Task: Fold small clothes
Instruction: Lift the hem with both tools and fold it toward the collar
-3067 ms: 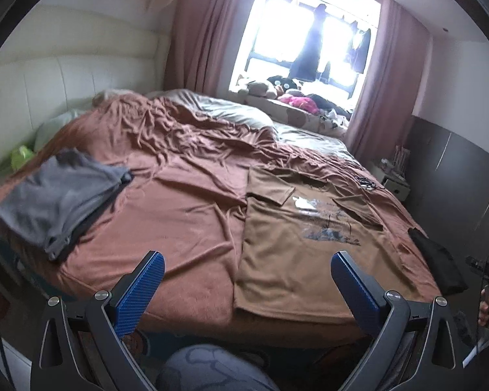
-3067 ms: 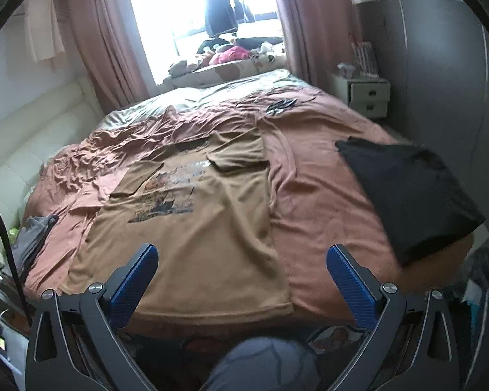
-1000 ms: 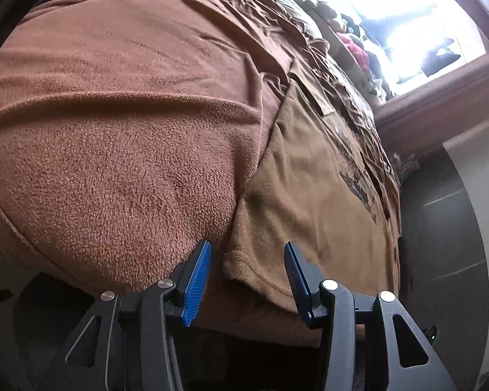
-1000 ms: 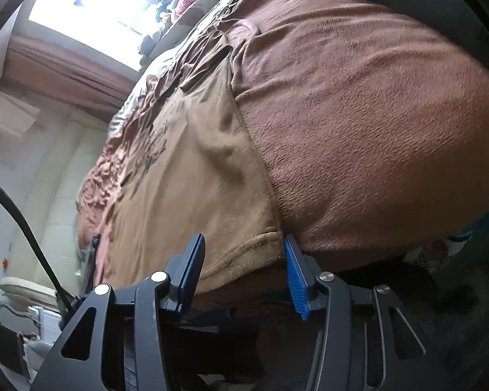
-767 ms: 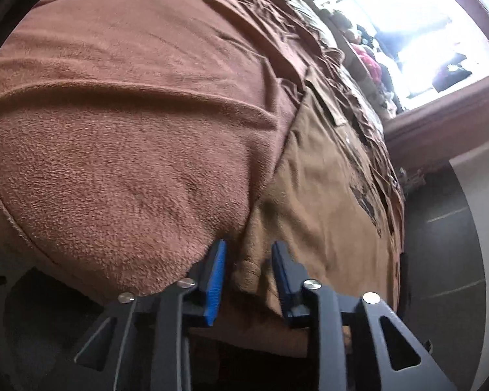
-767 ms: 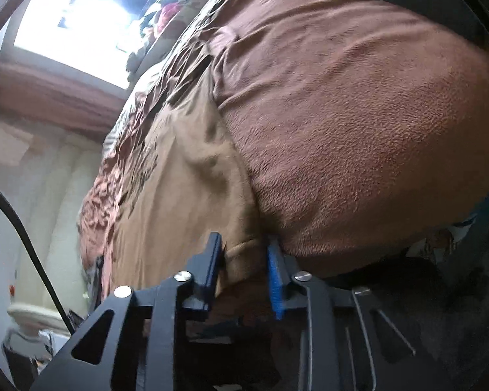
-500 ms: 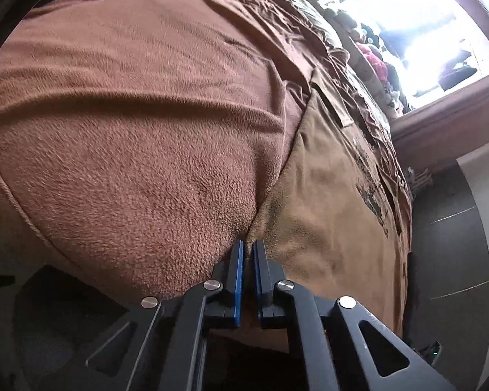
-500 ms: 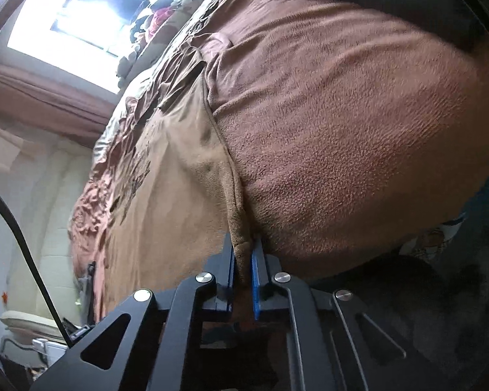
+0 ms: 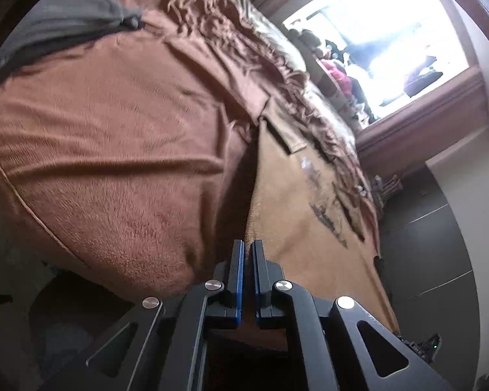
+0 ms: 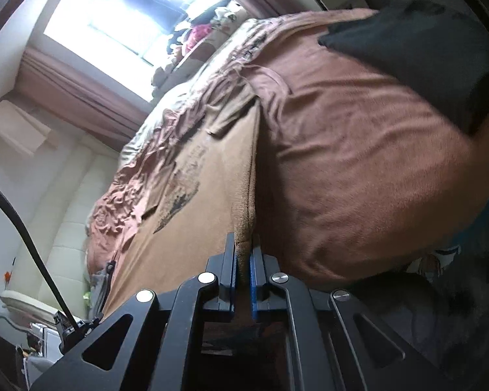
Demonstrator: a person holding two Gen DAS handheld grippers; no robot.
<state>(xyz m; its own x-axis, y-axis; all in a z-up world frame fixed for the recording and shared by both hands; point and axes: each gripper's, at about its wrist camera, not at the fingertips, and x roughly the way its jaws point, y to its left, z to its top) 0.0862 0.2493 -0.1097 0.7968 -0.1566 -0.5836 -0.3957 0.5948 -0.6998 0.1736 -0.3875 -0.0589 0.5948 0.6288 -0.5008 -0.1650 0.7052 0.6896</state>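
A tan T-shirt point(image 9: 296, 202) with a dark chest print lies spread on the brown blanket point(image 9: 130, 130) of a bed, sleeves folded in. My left gripper point(image 9: 247, 244) is shut on the shirt's bottom left hem corner and lifts that edge off the blanket. In the right wrist view the same T-shirt point(image 10: 205, 195) stretches away, and my right gripper point(image 10: 243, 239) is shut on its bottom right hem corner, with cloth bunched between the blue pads.
A folded grey garment point(image 9: 65, 16) lies at the bed's far left. A black folded garment point(image 10: 423, 49) lies on the bed's right side. A bright window point(image 10: 140, 9) with curtains and a sill of soft toys is beyond. A padded headboard point(image 10: 65, 195) is on the left.
Both grippers went from open above the bed to down at its near edge, closed on the shirt's two hem corners, and have now raised them, tautening the shirt's sides.
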